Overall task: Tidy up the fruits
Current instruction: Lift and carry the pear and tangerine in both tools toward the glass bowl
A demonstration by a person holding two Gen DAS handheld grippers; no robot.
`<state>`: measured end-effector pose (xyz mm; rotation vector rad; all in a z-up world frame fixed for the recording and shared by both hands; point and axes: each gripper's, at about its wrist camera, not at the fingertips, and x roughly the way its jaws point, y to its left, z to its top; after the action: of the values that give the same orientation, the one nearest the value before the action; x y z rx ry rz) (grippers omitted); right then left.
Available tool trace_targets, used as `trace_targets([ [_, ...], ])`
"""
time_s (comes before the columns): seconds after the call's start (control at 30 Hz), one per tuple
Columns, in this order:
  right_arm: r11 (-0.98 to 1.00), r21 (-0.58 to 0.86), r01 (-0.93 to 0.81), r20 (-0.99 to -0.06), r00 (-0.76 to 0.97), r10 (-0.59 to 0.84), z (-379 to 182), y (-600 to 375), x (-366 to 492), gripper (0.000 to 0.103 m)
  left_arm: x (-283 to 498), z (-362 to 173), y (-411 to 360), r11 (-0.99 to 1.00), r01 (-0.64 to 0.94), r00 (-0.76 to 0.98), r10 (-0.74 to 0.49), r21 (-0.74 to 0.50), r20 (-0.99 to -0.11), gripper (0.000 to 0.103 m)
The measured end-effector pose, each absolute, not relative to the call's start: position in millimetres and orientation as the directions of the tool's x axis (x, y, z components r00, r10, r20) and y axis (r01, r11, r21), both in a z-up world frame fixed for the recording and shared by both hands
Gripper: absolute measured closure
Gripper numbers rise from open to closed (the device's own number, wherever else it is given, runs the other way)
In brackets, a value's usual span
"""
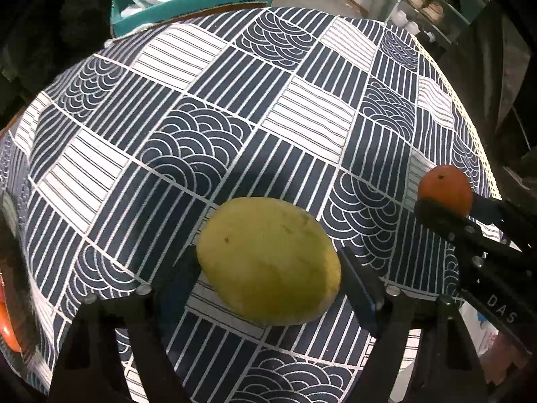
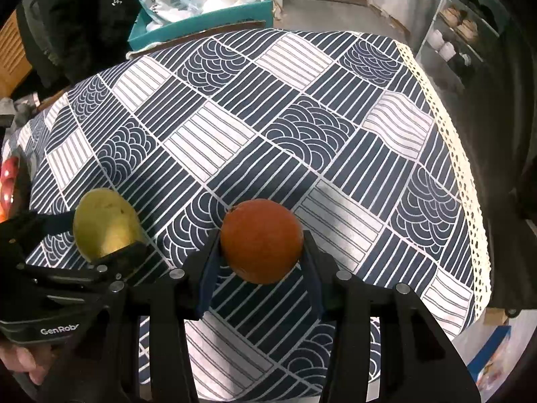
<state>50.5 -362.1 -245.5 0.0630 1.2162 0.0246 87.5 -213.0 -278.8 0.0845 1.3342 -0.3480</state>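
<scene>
My left gripper (image 1: 268, 265) is shut on a yellow-green mango (image 1: 268, 262) and holds it above the patterned tablecloth (image 1: 235, 100). My right gripper (image 2: 261, 248) is shut on an orange (image 2: 261, 241), also above the cloth. In the left wrist view the right gripper (image 1: 446, 201) with the orange (image 1: 444, 186) shows at the right. In the right wrist view the left gripper (image 2: 104, 238) with the mango (image 2: 104, 223) shows at the left.
A teal box (image 2: 201, 20) with plastic bags stands beyond the table's far edge. Red and orange fruit (image 2: 8, 174) shows at the far left edge; it also shows in the left wrist view (image 1: 6, 322). A shelf (image 2: 459, 30) stands at the back right. The cloth's lace edge (image 2: 470, 168) marks the table's right side.
</scene>
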Motion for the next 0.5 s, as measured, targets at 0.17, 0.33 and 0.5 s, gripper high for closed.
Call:
trace_targets([
  [0.17, 0.999, 0.052, 0.005, -0.935, 0.35, 0.047, -245, -359, 51, 0.058, 86, -277, -212, 0.943, 0.299, 0.208, -0.213, -0.146, -0.955, 0.023],
  [0.33, 0.999, 0.045, -0.005, -0.93, 0.366, 0.044, -241, -354, 53, 0.058, 81, -272, -208, 0.946, 0.305, 0.249, -0.189, -0.109, -0.95, 0.024],
  [0.5, 0.999, 0.043, -0.017, -0.922, 0.384, 0.047, -234, -350, 54, 0.058, 80, -259, -203, 0.948, 0.305, 0.286, -0.186, -0.094, -0.94, 0.024],
])
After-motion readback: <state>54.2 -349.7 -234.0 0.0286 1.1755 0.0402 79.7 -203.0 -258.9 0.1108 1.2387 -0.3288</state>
